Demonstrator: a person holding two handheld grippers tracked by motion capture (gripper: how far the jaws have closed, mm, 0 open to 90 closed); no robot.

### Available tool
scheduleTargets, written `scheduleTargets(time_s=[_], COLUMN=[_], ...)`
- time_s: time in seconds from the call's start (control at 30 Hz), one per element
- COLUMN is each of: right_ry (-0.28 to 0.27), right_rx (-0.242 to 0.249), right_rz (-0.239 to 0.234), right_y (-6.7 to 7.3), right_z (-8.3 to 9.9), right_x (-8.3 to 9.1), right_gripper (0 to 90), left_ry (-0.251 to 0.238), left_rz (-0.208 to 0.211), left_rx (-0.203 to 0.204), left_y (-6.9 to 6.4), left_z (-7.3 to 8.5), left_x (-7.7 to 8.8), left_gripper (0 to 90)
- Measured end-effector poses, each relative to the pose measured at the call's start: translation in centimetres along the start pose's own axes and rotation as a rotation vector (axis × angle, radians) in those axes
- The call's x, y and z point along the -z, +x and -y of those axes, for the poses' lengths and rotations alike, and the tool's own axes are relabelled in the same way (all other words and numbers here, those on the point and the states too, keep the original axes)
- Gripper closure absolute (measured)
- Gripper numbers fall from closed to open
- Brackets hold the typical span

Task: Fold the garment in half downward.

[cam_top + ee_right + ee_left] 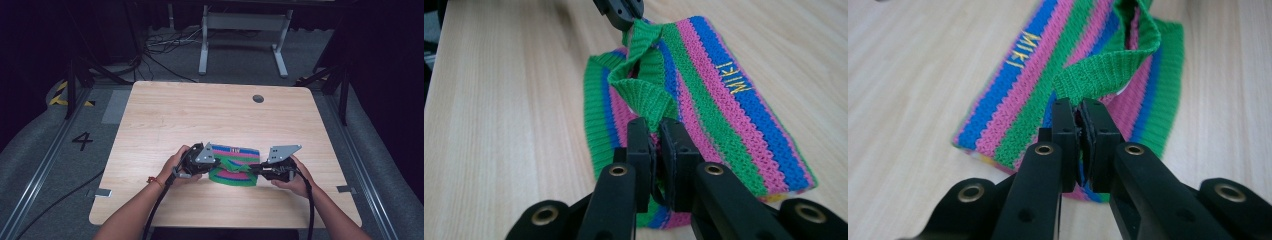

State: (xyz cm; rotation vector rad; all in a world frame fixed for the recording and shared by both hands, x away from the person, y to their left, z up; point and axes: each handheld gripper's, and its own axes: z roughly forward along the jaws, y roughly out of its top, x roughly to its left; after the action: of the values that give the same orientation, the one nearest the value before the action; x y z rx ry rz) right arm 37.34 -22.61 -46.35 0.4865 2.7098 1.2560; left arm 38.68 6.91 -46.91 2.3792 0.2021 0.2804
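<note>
The wooden surface (165,115) carried a striped knitted pouch (235,164) near its front edge, lying flat between the two hands. Each hand-held gripper, left (1079,111) and right (655,131), was clamped on the green rim (1108,70) at opposite sides, probably to spread the mouth open.

The striped pouch (1088,75) is coarse knitted yarn, the table (165,115) smooth pale wood-grain, the jaws matt black plastic

I see a striped knit pouch (235,167) lying flat on the table (165,115), its green rim lifted up.
</note>
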Motion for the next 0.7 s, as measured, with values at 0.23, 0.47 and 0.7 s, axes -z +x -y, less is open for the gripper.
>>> scheduleTargets(time_s=[0.23, 0.47, 0.7], right_ry=[0.056, 0.1, 0.099], right_rx=[0.024, 0.041, 0.042], right_rz=[-0.017, -0.022, 0.003], right_y=[1.3, 2.6, 3.0], right_z=[0.8, 1.8, 2.4], right_x=[-0.6, -1.0, -1.4], right_gripper=[82.6, 79.0, 77.2], left_ry=[0.034, 0.038, -0.001], left_rz=[0.032, 0.074, 0.103], left_rx=[-0.012, -0.019, 0.001], left_y=[-0.9, -1.0, -1.2], left_z=[1.0, 1.8, 2.8], left_x=[-0.6, -0.4, -0.5], left_gripper=[85.4, 84.2, 77.0])
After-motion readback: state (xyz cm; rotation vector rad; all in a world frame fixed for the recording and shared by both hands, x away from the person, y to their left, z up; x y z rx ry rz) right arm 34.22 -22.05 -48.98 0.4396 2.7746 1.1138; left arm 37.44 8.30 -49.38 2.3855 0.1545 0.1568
